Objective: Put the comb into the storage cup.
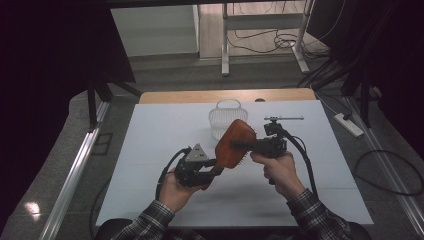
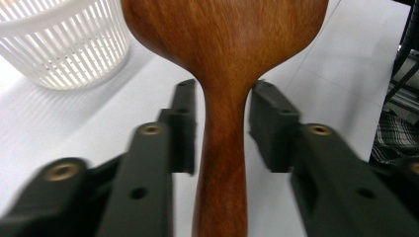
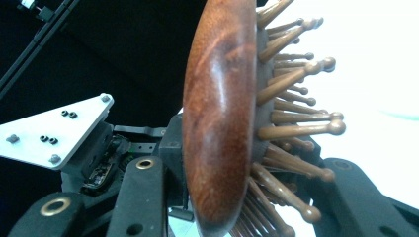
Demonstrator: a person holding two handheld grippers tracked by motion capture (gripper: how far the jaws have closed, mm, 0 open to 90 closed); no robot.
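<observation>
Brush held between both grippers, above table.
Right gripper [image 1: 246, 145] pinches the brown wooden paddle hairbrush [image 1: 233, 145] head; left gripper [image 1: 212, 166] jaws spread either side of its handle, not touching.

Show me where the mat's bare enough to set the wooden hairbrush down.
Free: the white mat left of the left gripper, and its right side past the right gripper to the edge. Also the near strip before the forearms. Crowded: the middle, where the hairbrush hangs between both grippers, with the white basket just behind.
</observation>
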